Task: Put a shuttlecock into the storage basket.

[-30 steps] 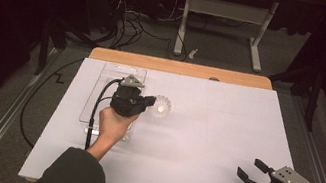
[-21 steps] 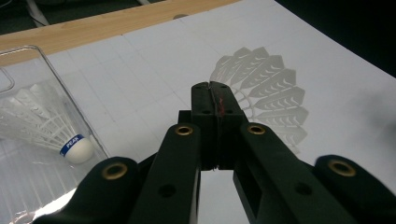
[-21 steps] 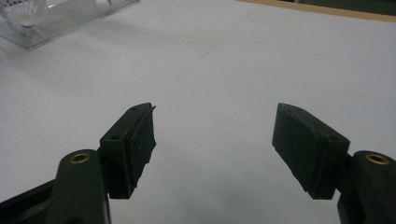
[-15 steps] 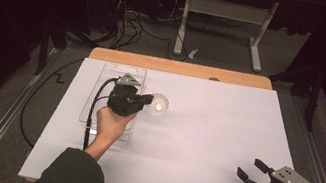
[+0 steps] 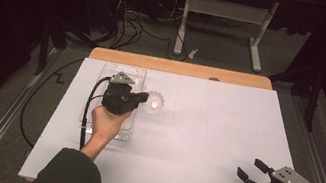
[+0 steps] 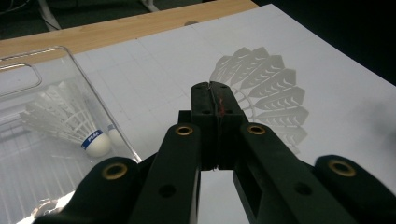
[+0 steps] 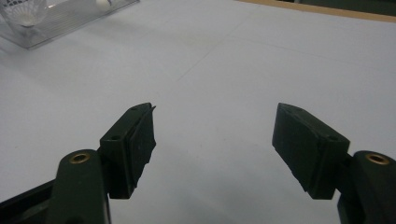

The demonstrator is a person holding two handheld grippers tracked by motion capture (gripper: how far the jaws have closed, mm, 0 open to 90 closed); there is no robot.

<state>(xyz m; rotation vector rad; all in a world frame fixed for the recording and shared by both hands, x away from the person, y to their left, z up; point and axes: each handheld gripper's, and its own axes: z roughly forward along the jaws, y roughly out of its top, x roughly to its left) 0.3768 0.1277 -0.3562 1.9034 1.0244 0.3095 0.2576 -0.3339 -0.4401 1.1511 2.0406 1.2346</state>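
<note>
Across the white worktop (image 5: 202, 144), at centre-left of the high view, my left gripper (image 5: 142, 99) has its jaws pressed fully together on the edge of a white shuttlecock (image 5: 155, 103), whose feather skirt fans out just past the jaw tips in the left gripper view (image 6: 268, 88). That shuttlecock hangs just right of the clear plastic box (image 5: 139, 74) in the upper left of the sheet. The pinch looks to be on thin feathers, not the cork, so I judge the carry should be slow and level, with no twist that could bend or tear them; over the open box I should lower first, then part the jaws.

At lower right of the high view, my right gripper (image 5: 252, 171) rests near the sheet's corner with its jaws spread wide and nothing between them, well apart from the work.

Inside the box, at the left of the left gripper view, another shuttlecock (image 6: 65, 121) with a blue band on its cork already lies on its side; I should set mine down beside it. The near box wall (image 6: 105, 109) stands between my jaws and the inside, so I must clear that rim. My black cable (image 5: 89, 109) trails across the box's left side.
</note>
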